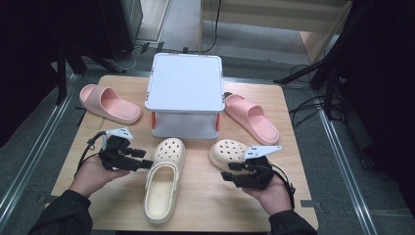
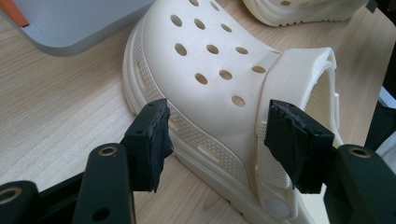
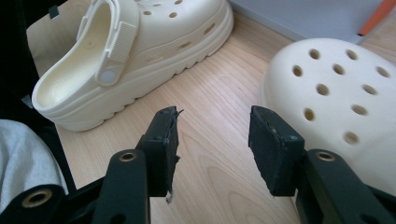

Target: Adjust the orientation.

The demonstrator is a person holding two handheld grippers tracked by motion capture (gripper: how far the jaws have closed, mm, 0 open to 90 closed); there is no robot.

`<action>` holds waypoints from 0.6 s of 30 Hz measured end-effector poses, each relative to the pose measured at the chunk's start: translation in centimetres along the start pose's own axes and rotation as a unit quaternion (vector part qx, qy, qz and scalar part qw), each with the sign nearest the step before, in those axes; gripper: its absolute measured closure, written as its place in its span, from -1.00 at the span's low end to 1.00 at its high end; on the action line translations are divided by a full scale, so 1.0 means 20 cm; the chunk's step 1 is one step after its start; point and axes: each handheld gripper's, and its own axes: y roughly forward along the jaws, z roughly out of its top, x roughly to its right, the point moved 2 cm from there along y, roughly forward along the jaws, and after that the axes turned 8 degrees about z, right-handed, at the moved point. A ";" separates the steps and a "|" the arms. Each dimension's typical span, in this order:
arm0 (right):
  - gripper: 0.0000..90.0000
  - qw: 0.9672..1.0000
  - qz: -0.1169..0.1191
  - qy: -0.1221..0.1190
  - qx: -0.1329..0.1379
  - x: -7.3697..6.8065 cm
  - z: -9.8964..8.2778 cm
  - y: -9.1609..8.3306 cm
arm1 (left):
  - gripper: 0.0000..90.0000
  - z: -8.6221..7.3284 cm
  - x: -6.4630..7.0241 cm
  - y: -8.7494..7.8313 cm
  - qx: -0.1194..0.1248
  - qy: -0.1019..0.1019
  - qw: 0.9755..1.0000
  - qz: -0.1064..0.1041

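Left gripper [image 1: 147, 163] sat at 9 o'clock of the left clog [image 1: 164, 178] on the surface [image 1: 205, 196], jaws released, clog side between them untouched. Right gripper [image 1: 226, 171] hung released at 6 o'clock of the right clog [image 1: 230, 151]. Couldn't see inside the white box [image 1: 185, 83], lid down.

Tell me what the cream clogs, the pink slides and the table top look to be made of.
Cream clogs: likely moulded foam resin, matte; one-piece body with punched holes and soft rounded edges.
Pink slides: probably the same sort of foam, matte; thick, seamless, no stitching.
Table top: wood or wood-look laminate, satin; pale grain lines show in both gripper views.
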 end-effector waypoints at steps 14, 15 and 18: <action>0.19 0.999 -0.032 0.018 0.015 0.04 -0.09 -0.17 | -0.14 0.01 -0.01 0.02 -0.005 0.000 1.000 -0.003; 0.19 0.999 -0.035 0.019 0.016 0.05 -0.09 -0.18 | -0.14 0.01 -0.01 0.02 -0.005 -0.001 1.000 -0.002; 0.19 0.999 -0.045 0.022 0.017 0.07 -0.12 -0.22 | -0.15 0.02 -0.01 0.02 -0.006 -0.001 1.000 -0.003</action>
